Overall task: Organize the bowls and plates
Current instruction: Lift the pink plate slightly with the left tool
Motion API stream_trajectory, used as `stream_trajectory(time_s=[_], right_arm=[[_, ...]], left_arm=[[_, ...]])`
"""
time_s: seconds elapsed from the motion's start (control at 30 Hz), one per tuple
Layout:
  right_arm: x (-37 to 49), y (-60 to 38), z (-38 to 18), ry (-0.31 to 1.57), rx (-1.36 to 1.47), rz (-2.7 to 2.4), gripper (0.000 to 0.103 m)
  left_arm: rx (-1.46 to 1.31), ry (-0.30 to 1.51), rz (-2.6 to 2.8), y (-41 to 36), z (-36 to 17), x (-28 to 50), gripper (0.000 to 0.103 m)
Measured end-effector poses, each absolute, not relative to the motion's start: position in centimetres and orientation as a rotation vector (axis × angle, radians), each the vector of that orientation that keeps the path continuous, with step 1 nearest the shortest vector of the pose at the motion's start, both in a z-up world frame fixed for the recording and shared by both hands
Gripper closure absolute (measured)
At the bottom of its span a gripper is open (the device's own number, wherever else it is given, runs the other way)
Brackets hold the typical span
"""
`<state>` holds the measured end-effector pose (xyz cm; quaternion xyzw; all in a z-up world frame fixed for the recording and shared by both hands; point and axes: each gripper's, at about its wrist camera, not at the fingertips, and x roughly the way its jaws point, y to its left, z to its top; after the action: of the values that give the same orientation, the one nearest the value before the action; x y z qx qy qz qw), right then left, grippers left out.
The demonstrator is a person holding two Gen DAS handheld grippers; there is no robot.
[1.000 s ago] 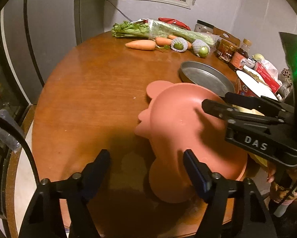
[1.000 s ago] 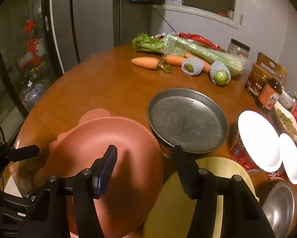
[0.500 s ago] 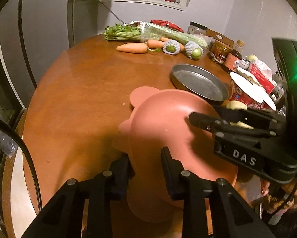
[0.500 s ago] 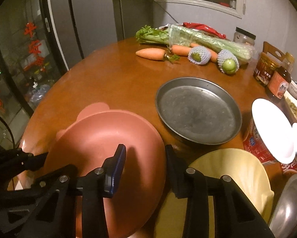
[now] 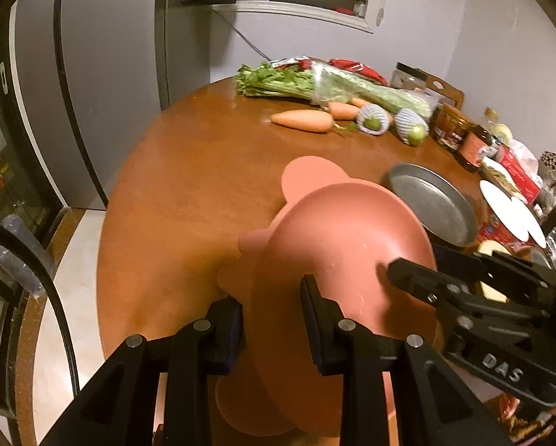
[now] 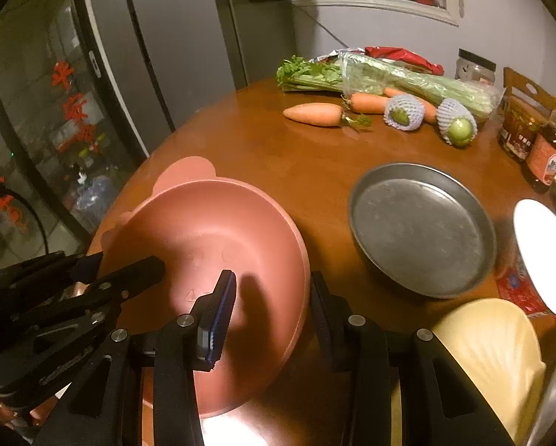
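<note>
My right gripper (image 5: pixel 415 271), marked "DAS", and left gripper (image 5: pixel 274 319) both clamp the empty pink bowl's (image 5: pixel 337 238) rim; empty metal pan (image 6: pixel 422 226) at two o'clock.

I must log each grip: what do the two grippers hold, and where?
Both hold the pink bowl by its rim: left gripper on one side, right gripper on the opposite side.

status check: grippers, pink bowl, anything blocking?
Left gripper shut on pink bowl rim. Right gripper shut on the opposite rim. Bowl tilted above the wooden table. Metal pan and yellow plate close on the right.
</note>
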<state>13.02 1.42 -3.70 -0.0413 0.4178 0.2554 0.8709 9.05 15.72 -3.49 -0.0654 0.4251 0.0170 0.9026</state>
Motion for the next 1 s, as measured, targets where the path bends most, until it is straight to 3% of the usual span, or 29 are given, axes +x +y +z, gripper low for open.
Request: stream_trajectory(time_s=[0.5, 1.0], right_arm=[[15.4, 2.5, -4.7, 0.919, -0.016, 0.503, 0.061], [16.0, 2.7, -4.7, 0.923, -0.02, 0.476, 0.061]], left_arm=[[-0.129, 0.904, 0.013, 17.8, -4.1, 15.7, 0.072], [-0.118, 0.928, 0.009, 17.9, -4.7, 16.9, 0.07]])
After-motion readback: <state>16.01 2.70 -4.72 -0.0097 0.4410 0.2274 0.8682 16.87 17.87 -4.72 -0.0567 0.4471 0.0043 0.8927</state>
